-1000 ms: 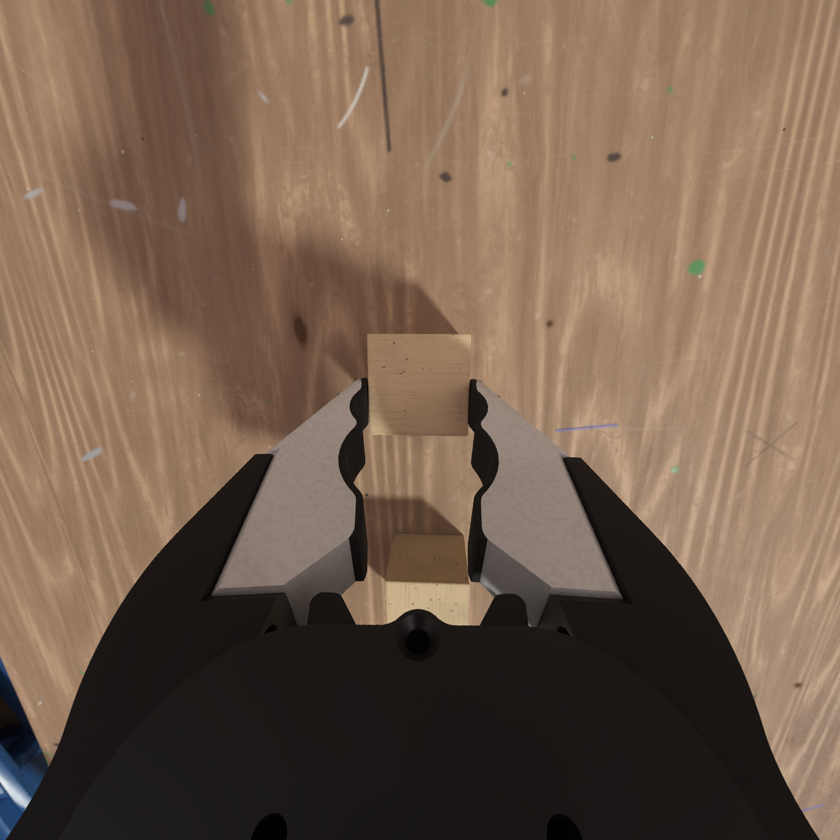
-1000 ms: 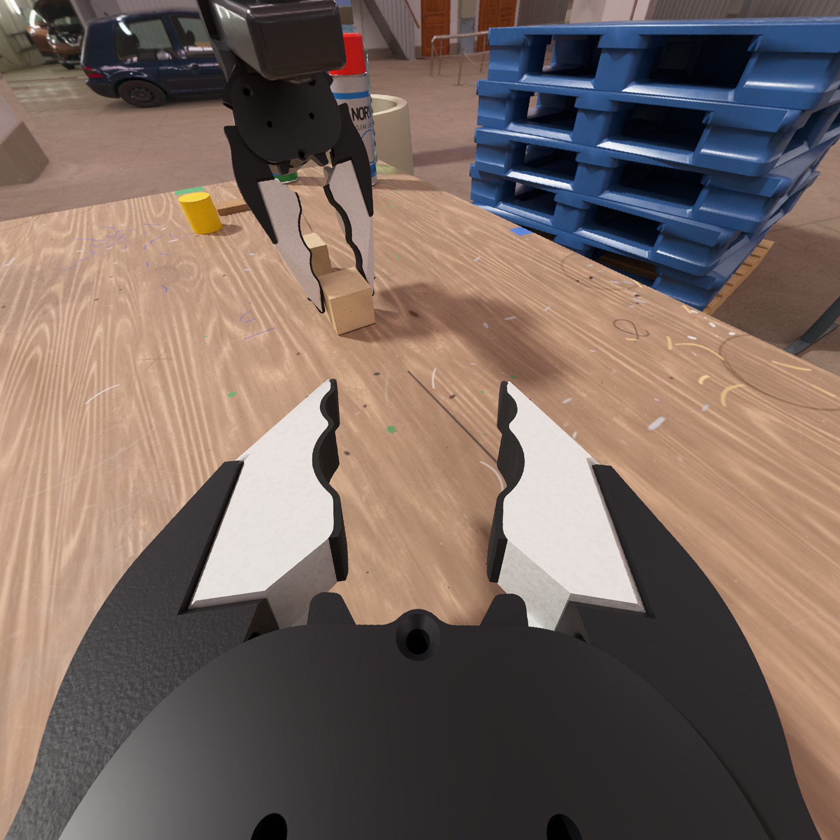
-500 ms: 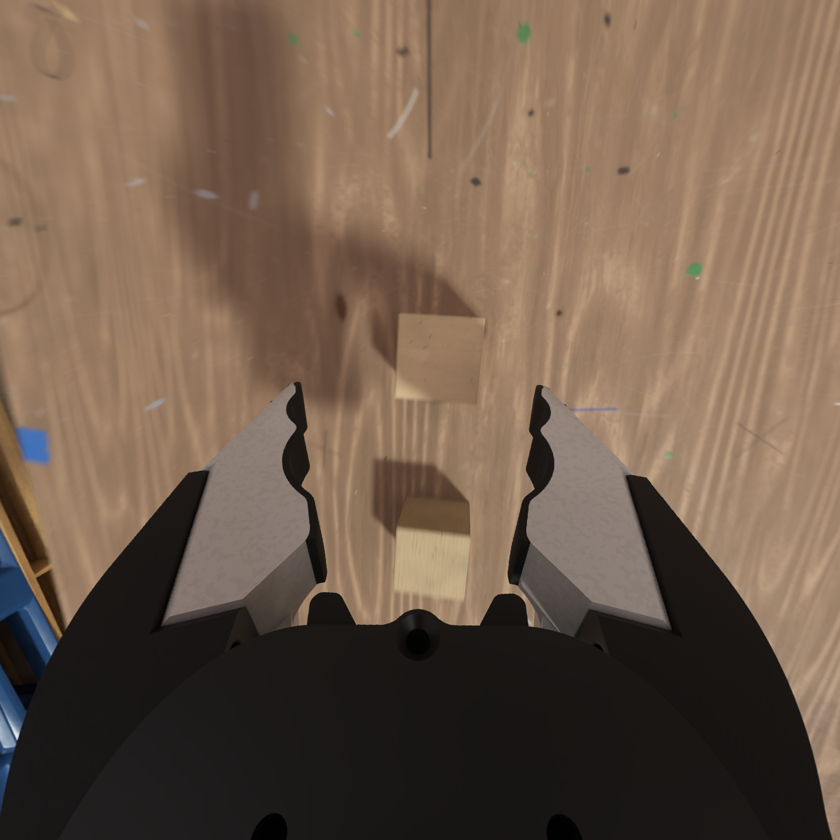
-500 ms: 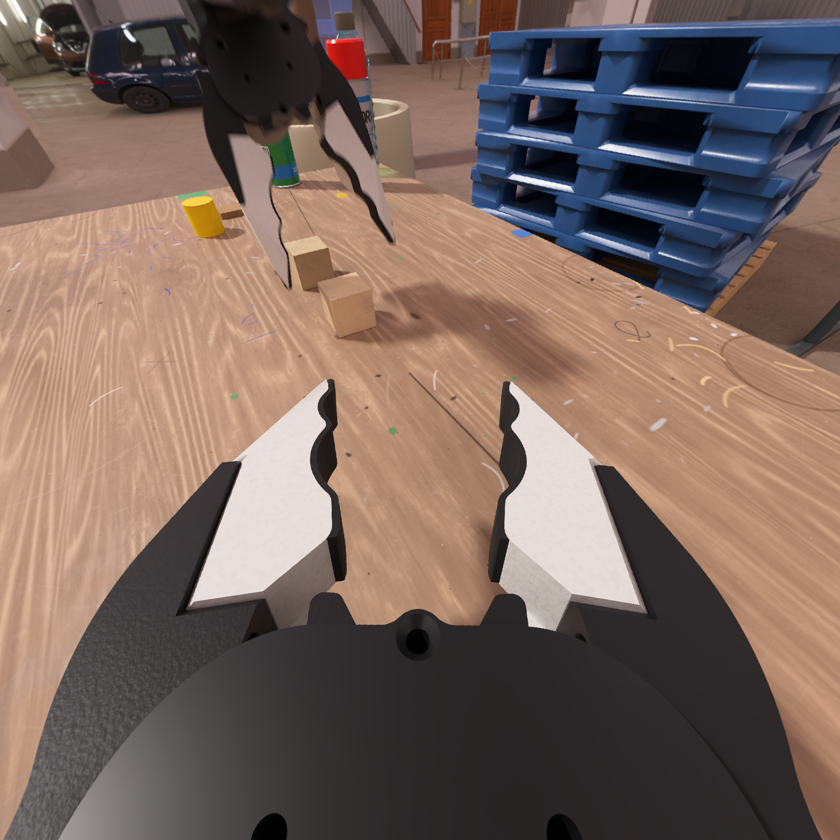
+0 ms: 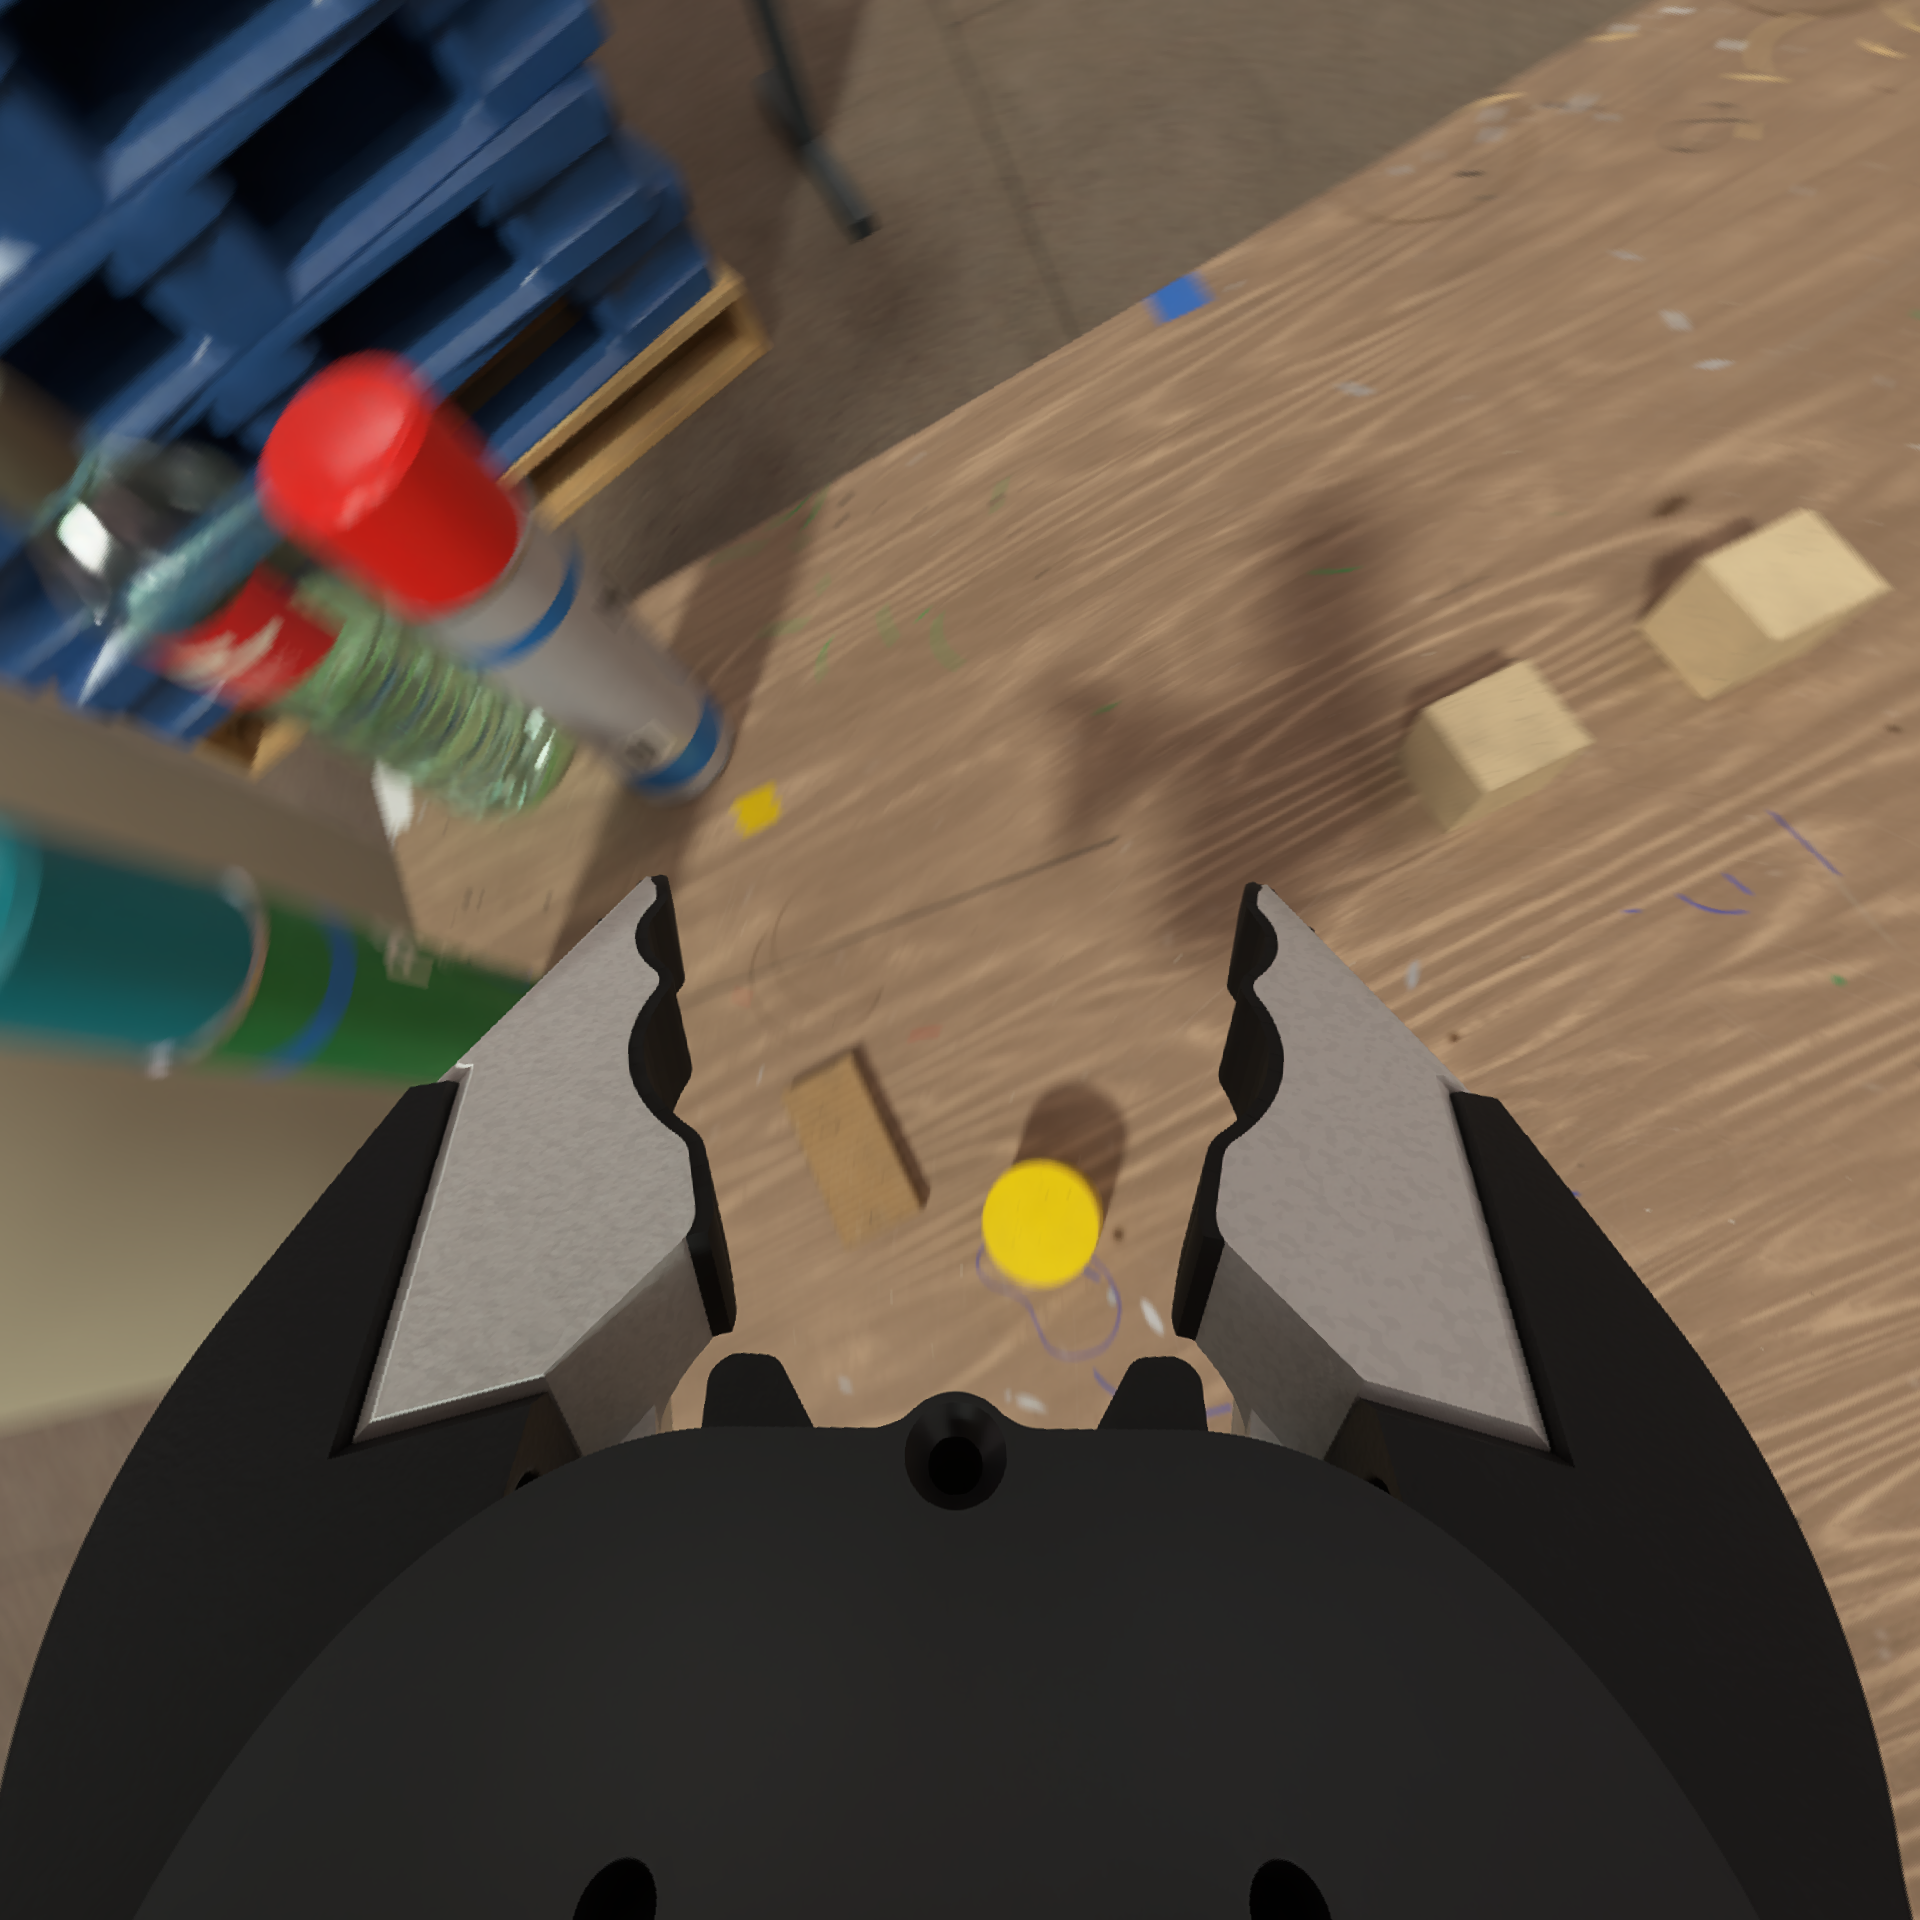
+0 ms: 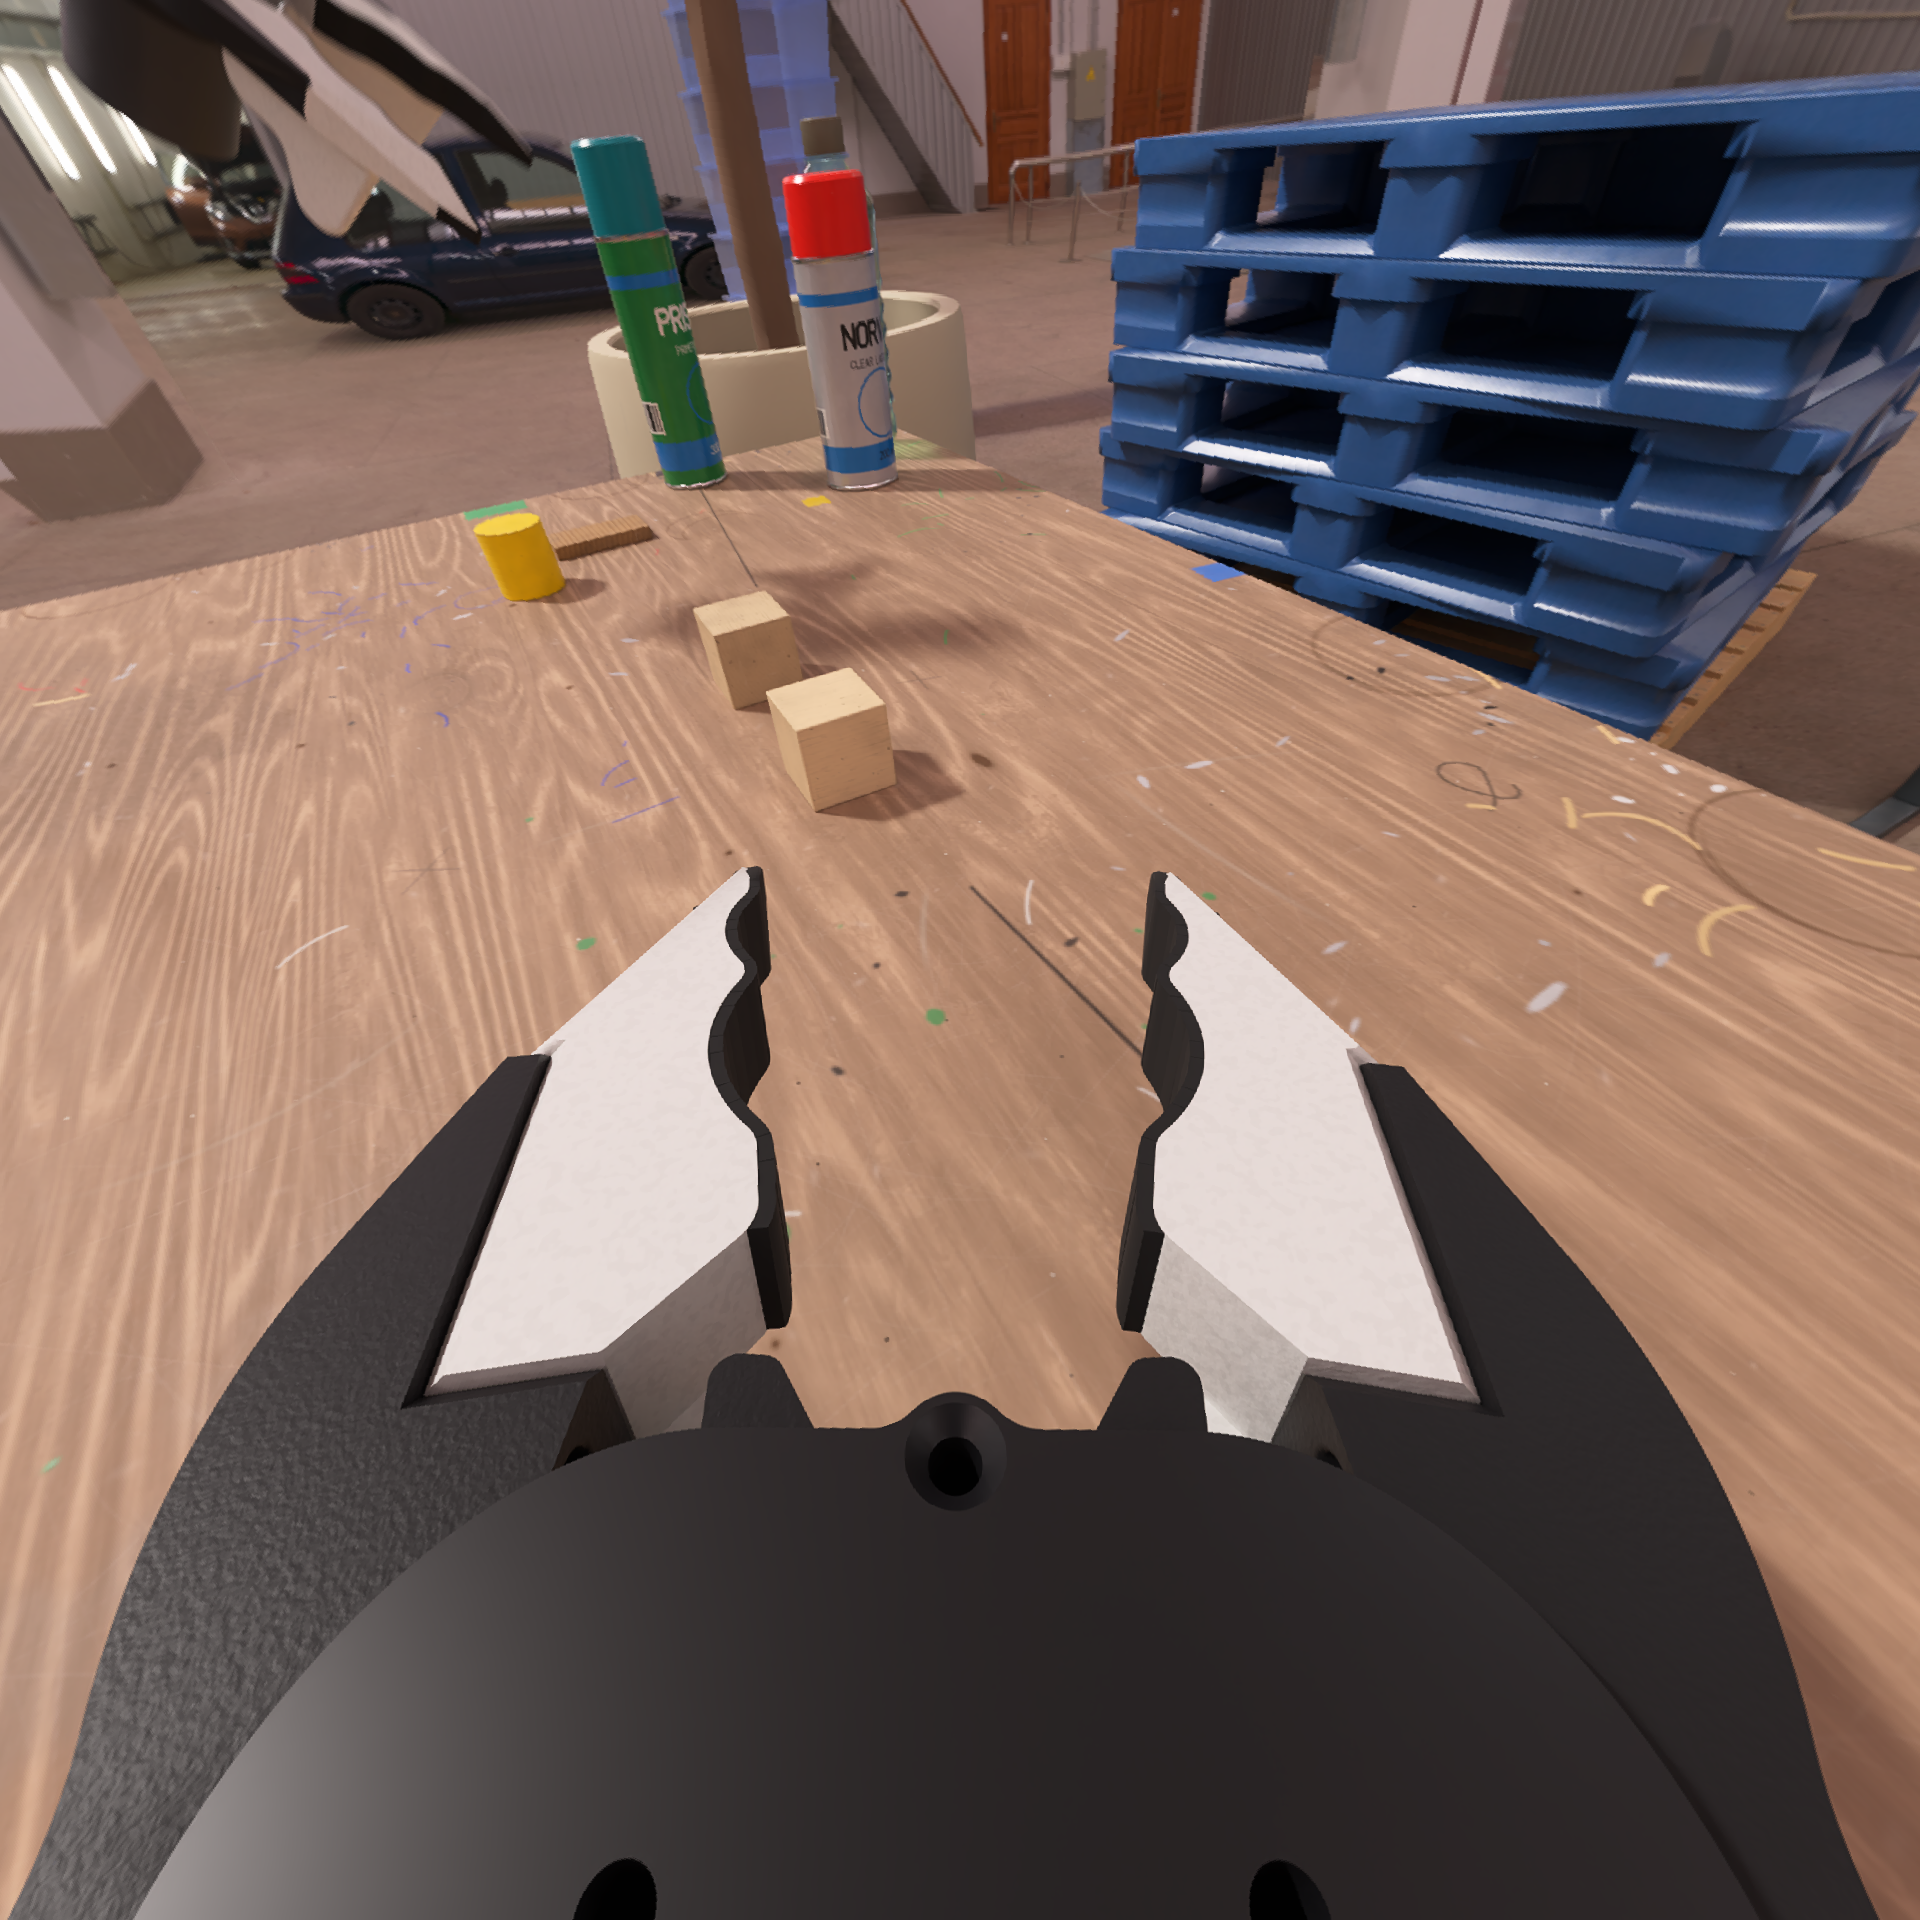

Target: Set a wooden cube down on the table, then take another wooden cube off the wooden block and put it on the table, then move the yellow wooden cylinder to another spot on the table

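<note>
Two pale wooden cubes stand side by side on the table, one (image 6: 746, 646) behind the other (image 6: 832, 736); they also show at the right of the left wrist view (image 5: 1496, 740) (image 5: 1763, 601). The yellow cylinder (image 5: 1040, 1223) stands upright beside a flat brown wooden block (image 5: 855, 1156); both show at the far left of the right wrist view, cylinder (image 6: 517, 555) and block (image 6: 603, 538). My left gripper (image 5: 954, 891) is open and empty, high above the cylinder, and shows at the top left of the right wrist view (image 6: 410, 192). My right gripper (image 6: 954, 878) is open and empty, low over the table.
A green spray can (image 6: 652, 312) and a white spray can with a red cap (image 6: 844, 327) stand at the table's far edge. Stacked blue pallets (image 6: 1507, 384) lie beyond the right edge. A beige round planter (image 6: 769, 379) stands behind the cans.
My left gripper opened off the cube, rose and swung away from the two cubes to above the yellow cylinder. The right gripper has not moved.
</note>
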